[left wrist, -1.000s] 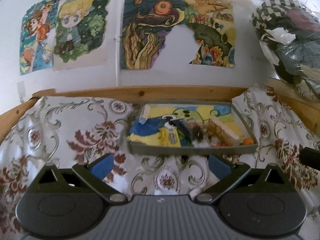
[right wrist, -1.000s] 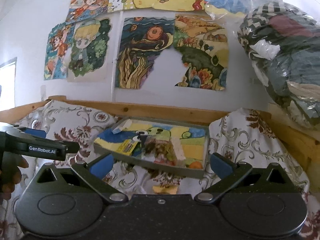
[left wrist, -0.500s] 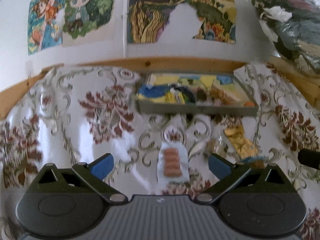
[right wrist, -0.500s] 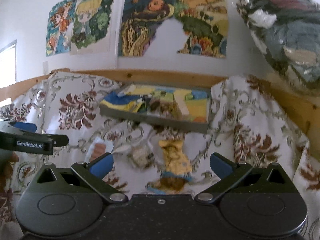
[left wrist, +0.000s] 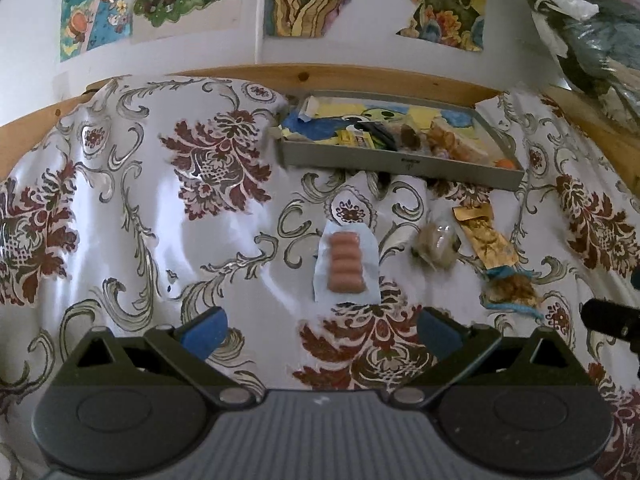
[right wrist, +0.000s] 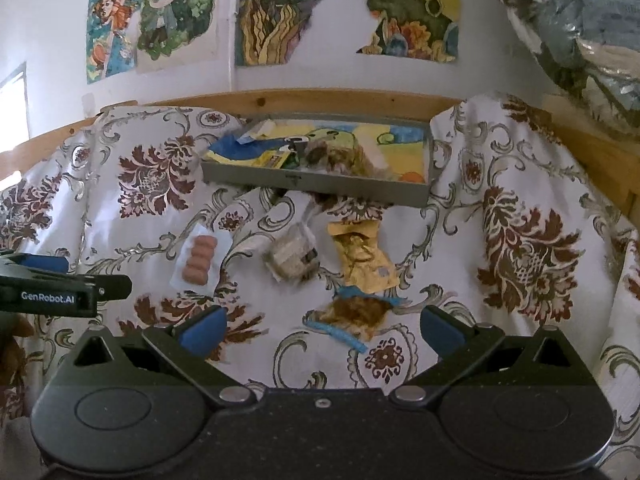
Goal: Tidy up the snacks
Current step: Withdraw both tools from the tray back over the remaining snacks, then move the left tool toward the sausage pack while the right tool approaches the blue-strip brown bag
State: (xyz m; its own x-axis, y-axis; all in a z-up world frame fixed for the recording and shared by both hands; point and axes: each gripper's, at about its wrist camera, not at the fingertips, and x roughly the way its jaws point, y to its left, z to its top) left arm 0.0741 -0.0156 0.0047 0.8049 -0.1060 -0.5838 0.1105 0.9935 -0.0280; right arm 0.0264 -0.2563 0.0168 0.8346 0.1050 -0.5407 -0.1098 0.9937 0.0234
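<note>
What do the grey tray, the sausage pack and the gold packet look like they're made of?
Grey tray: rigid with a matte painted look, maybe metal or plastic; straight thin walls. Sausage pack: clear plastic film, flat sealed border around pink sausages. Gold packet: metallised foil, crinkled and glinting.

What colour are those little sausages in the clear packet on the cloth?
The sausages are pinkish-orange; the left wrist view shows them best.

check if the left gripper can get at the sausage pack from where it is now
Probably yes. The left gripper is open with nothing in it, and the sausage pack lies flat on the cloth just ahead of its jaws. Nothing sits between them, and the clear packet lies apart to the right.
</note>
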